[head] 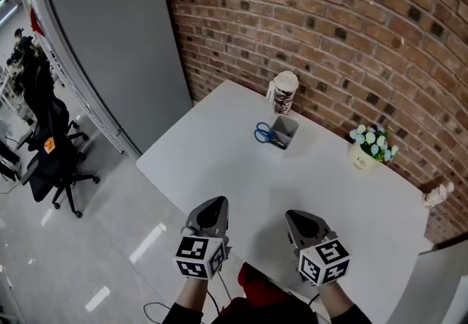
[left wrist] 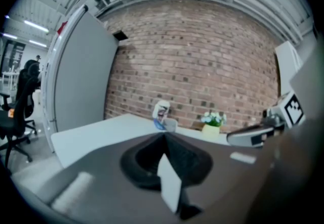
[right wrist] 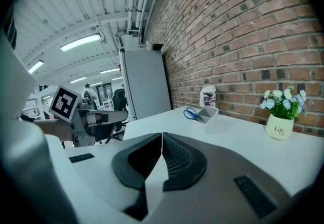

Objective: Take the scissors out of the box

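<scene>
My left gripper [head: 213,202] and right gripper [head: 296,215] have jaws pressed together, empty, over the white table [head: 219,169]; blue-handled scissors [head: 264,133] poke from the small grey box [head: 287,130], well apart.

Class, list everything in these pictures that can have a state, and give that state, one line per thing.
left gripper: jaws shut, empty
right gripper: jaws shut, empty
scissors: in the box, blue handles sticking out
box: open, holding the scissors
cup: upright, lid on
flower pot: upright
</scene>
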